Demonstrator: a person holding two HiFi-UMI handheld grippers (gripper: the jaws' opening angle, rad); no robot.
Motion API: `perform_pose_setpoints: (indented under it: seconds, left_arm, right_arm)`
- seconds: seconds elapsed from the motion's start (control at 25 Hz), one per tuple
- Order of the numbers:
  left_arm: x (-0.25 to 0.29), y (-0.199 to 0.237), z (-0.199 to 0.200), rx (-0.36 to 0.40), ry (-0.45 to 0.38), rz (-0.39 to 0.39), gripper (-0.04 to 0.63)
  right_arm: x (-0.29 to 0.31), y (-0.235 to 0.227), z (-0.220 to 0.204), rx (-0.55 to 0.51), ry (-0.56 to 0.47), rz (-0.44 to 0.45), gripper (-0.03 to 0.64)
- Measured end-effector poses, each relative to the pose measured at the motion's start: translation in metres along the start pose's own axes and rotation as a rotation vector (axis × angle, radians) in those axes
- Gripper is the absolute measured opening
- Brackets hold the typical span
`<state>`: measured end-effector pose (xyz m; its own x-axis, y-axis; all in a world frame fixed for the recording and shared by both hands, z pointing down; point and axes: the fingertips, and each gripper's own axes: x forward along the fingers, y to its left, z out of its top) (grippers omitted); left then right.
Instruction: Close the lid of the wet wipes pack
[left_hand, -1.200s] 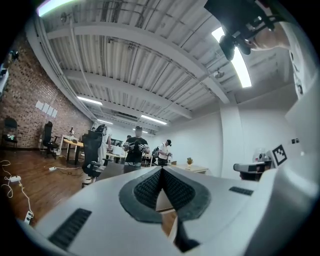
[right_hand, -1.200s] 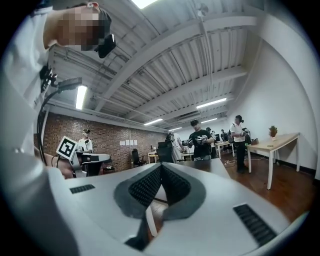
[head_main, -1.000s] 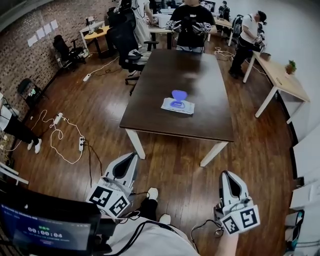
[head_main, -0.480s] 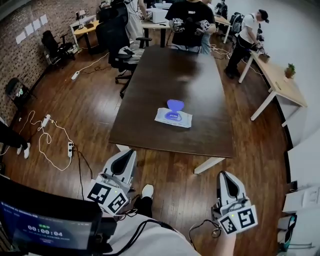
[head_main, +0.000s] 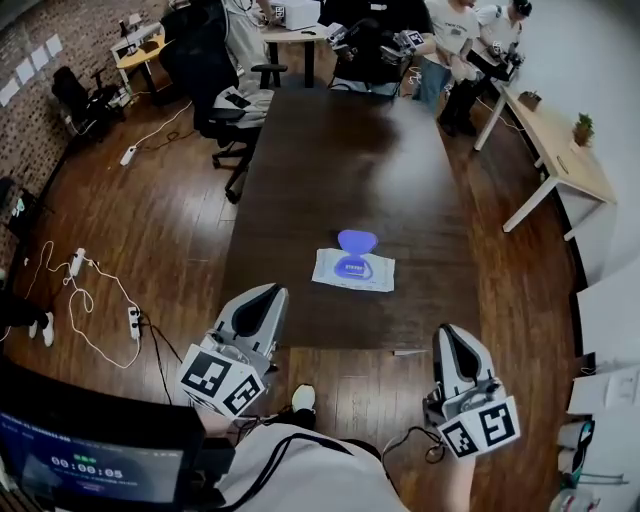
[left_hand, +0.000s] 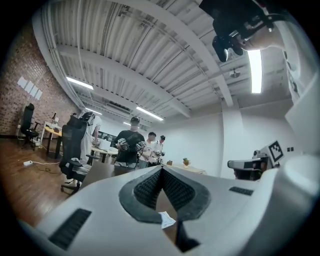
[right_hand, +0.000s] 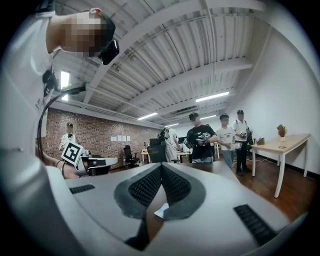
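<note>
Head view: flat white wet wipes pack (head_main: 352, 272) lies on the near half of the long dark-brown wooden table (head_main: 330, 150), with its round blue plastic lid (head_main: 357, 241) flipped up and open. The left gripper (head_main: 268, 293) and right gripper (head_main: 447, 336) hang off the near table edge, both well apart from the pack.

Risk: the pack is light and the tabletop looks slick. A one-sided push on the lid may slide the pack instead of snapping it shut, so pin it with the other gripper.

Loose white cables and a power strip (head_main: 133, 322) lie on the wooden floor at left.

Left gripper view: jaws together, nothing between. Brick wall, black office chairs, and people at the far end.

Right gripper view: jaws together, empty. Light wooden desk (right_hand: 285, 142) with a small plant (right_hand: 282, 131) at right.
</note>
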<state>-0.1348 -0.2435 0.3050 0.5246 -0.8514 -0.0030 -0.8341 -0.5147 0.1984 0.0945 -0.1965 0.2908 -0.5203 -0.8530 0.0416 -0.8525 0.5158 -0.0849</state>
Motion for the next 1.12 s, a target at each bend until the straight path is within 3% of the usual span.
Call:
perform_pose_setpoints:
  seconds: [0.24, 0.44, 0.76, 1.0, 1.12]
  left_arm:
    - [0.047, 0.032, -0.007, -0.014, 0.013, -0.037, -0.003]
    - [0.082, 0.051, -0.064, -0.051, 0.076, -0.044, -0.003]
    - [0.126, 0.058, -0.154, -0.074, 0.205, 0.006, -0.003]
    - [0.162, 0.079, -0.231, -0.105, 0.287, 0.091, -0.002]
    - [0.175, 0.082, -0.26, -0.112, 0.315, 0.121, -0.003]
  right_arm:
    - [0.069, -0.002, 0.003, -0.041, -0.008, 0.054, 0.006]
    - [0.118, -0.022, -0.029, -0.055, 0.037, 0.102, 0.006]
    - [0.18, -0.075, -0.125, 0.03, 0.148, 0.195, 0.006]
    - [0.224, -0.11, -0.2, -0.028, 0.247, 0.268, 0.01]
    - [0.242, -0.116, -0.232, -0.039, 0.294, 0.326, 0.104]
